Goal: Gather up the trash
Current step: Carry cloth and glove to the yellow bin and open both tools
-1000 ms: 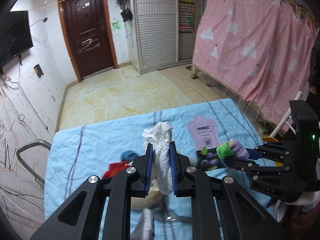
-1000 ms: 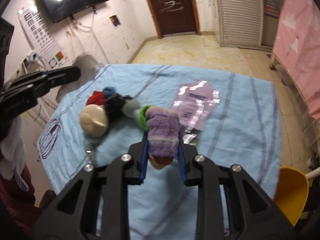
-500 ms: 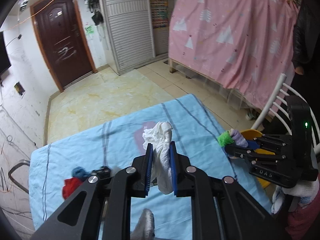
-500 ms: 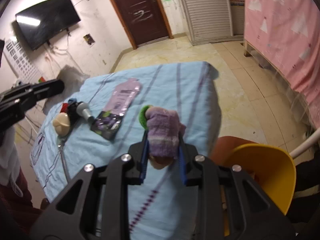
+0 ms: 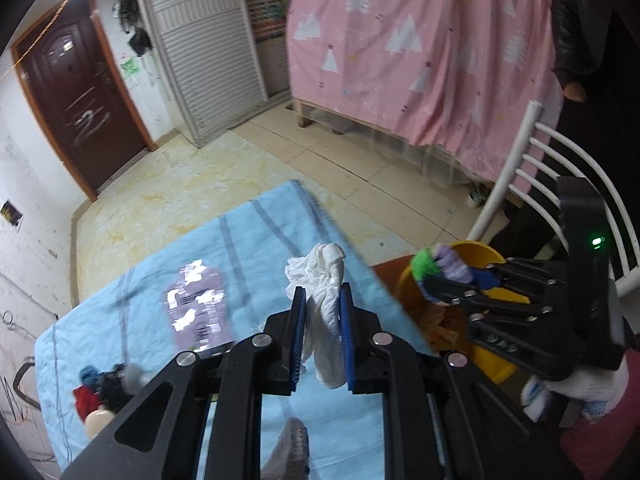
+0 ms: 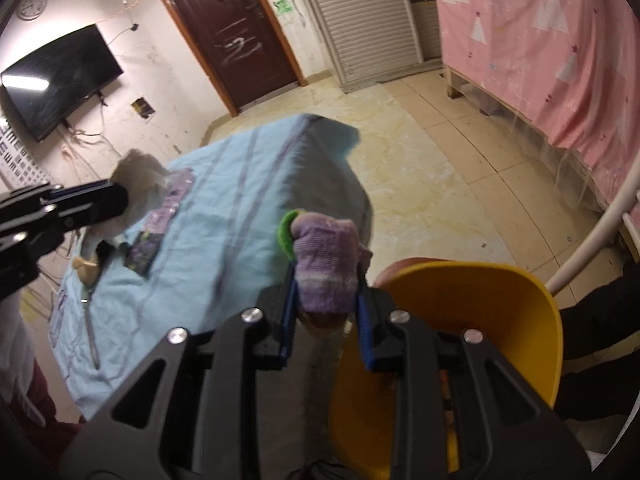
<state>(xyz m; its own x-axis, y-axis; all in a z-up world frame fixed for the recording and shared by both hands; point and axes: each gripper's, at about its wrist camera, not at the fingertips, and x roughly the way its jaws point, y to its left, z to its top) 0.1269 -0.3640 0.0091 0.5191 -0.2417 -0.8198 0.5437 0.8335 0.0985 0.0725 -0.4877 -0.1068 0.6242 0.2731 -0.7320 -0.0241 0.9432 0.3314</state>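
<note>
Blue-sheeted worktop [image 5: 256, 248] fills the room's middle, a yellow bin [image 6: 460, 320] off its right edge. Carry-to-bin step, I judge: the right gripper [image 6: 326, 312] is clamped narrow on a purple knitted glove [image 6: 326, 268] just beside the bin's rim; next it should move over the opening and release. Left gripper [image 5: 322, 344] pinches white crumpled tissue [image 5: 320, 280] above the near sheet
</note>
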